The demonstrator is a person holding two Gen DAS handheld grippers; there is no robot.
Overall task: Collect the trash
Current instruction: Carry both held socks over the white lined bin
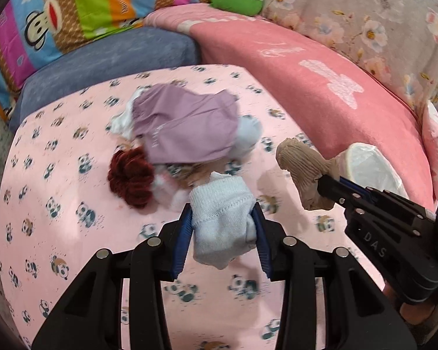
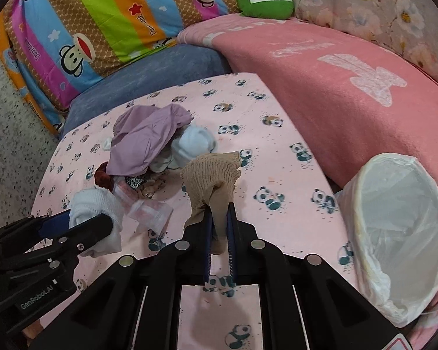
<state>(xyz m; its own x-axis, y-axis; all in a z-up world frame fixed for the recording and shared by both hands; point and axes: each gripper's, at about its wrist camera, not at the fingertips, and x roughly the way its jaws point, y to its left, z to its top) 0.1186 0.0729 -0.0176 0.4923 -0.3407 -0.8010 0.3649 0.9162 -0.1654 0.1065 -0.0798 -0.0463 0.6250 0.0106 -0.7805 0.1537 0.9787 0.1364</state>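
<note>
My left gripper [image 1: 222, 207] is shut on a pale blue sock [image 1: 222, 227], held above the pink panda-print cloth [image 1: 73, 151]; the right wrist view shows this gripper [image 2: 87, 221] and the sock [image 2: 96, 204] at lower left. My right gripper [image 2: 220, 210] is shut on a tan ribbed sock [image 2: 213, 172] that sticks up past its fingertips. In the left wrist view the right gripper [image 1: 325, 181] and its tan sock [image 1: 300, 160] hang at the right. A white-lined bin [image 2: 406, 204] lies tilted on its side to the right, mouth facing the grippers.
A pile lies on the cloth: a purple garment [image 1: 187, 128], a dark red scrunchie [image 1: 131, 178], another pale blue sock [image 2: 195, 143], a clear plastic bag [image 2: 149, 213]. A pink blanket [image 1: 306, 81], blue cushion [image 1: 116, 55] and striped pillow [image 2: 102, 23] border the far side.
</note>
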